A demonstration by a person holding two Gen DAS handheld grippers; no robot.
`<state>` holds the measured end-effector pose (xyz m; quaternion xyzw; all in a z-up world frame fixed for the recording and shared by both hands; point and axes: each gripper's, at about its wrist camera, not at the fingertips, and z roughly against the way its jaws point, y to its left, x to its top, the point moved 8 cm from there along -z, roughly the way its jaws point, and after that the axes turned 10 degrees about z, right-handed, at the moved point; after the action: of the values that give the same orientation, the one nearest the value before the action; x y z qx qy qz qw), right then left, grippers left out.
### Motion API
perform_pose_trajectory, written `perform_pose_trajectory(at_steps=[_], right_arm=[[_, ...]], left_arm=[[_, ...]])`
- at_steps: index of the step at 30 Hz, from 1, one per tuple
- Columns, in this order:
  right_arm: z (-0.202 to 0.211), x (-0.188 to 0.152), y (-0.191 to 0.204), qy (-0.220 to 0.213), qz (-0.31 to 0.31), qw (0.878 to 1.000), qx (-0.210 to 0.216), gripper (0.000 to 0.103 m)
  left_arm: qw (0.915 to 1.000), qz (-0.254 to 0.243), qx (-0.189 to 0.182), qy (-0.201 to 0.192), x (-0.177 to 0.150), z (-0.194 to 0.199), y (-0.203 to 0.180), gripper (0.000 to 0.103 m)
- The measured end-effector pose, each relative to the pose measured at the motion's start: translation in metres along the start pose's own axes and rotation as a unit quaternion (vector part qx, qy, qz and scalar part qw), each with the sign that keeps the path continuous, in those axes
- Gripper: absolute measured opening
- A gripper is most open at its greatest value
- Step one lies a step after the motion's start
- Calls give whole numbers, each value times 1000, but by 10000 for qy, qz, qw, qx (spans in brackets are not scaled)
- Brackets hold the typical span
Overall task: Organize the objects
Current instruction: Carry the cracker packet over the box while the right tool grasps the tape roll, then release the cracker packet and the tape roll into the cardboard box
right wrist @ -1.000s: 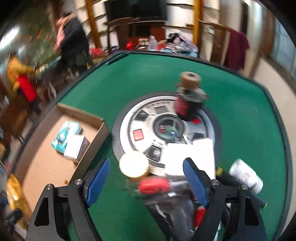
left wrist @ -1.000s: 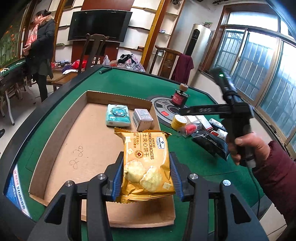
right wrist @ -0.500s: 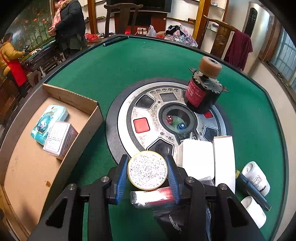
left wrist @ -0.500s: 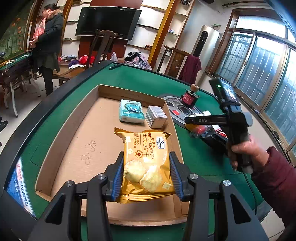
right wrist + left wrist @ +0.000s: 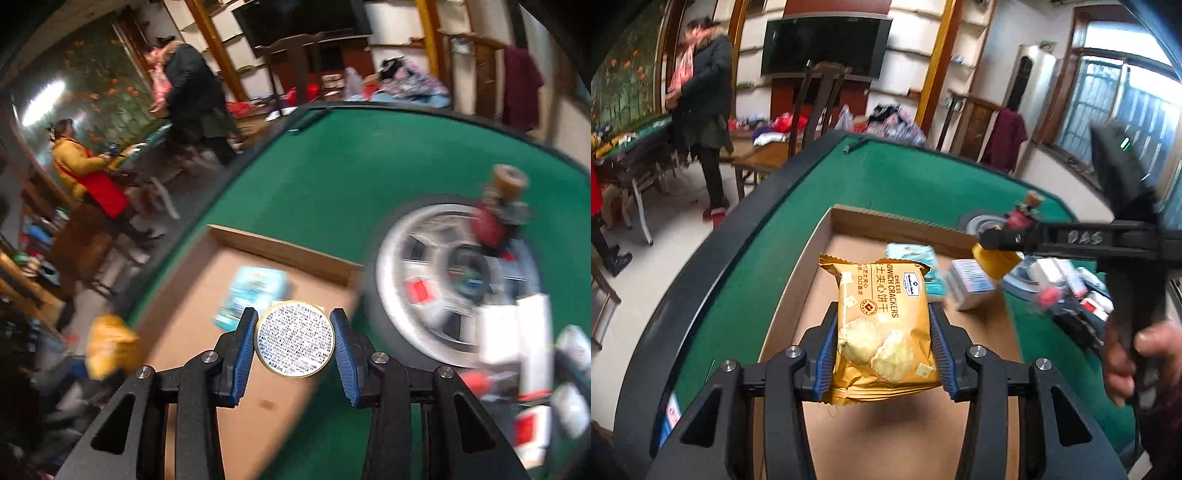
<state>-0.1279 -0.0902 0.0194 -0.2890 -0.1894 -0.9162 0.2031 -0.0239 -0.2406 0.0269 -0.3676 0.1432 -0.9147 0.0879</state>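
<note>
My left gripper [image 5: 882, 349] is shut on a yellow cracker packet [image 5: 882, 325] and holds it above the shallow cardboard box [image 5: 897, 225]. My right gripper [image 5: 294, 345] is shut on a small round yellow tin [image 5: 294, 344], lifted over the box's right side [image 5: 280, 249]; the tin also shows in the left wrist view [image 5: 995, 260]. A teal tissue pack [image 5: 916, 254] and a small white box [image 5: 967, 282] lie in the far part of the cardboard box.
The green felt table [image 5: 332, 177] has a round silver centre panel [image 5: 424, 295] with a dark red bottle [image 5: 498, 214] on it. White boxes [image 5: 517, 328], small bottles and dark packets lie at the right. Two people stand beyond the table's left edge.
My right gripper lifted the round tin off the table and carried it left over the cardboard box. My left gripper kept hold of the cracker packet and shifted over the box.
</note>
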Motion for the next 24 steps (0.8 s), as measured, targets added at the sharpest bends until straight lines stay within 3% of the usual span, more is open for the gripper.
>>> perform_pose_trajectory(at_steps=[5, 8, 13, 15, 18, 21, 23, 24], right_arm=[[-46, 22, 39, 177, 53, 9995, 275, 44], [-72, 32, 48, 297, 157, 9993, 155, 44], [-106, 42, 49, 486, 190, 9986, -52, 44], [-113, 42, 47, 535, 181, 9984, -65, 44], [-120, 44, 48, 604, 228, 9979, -74, 45], [-115, 47, 44, 494, 214, 9984, -173, 54], [-102, 49, 41, 317, 217, 9989, -272, 69], [-94, 51, 38, 214, 208, 9991, -308, 71]], left_arm=[[9982, 410, 101, 425, 3, -35, 24, 45], [9957, 739, -30, 551, 4, -42, 34, 45], [9947, 858, -26, 566, 8, -45, 40, 45], [9949, 854, -36, 532, 9, -45, 41, 48], [9949, 861, -15, 517, 9, -46, 41, 61], [9951, 870, -7, 467, 8, -45, 42, 67], [9952, 873, 2, 444, 7, -44, 42, 69], [9954, 852, 29, 427, 7, -43, 41, 70]])
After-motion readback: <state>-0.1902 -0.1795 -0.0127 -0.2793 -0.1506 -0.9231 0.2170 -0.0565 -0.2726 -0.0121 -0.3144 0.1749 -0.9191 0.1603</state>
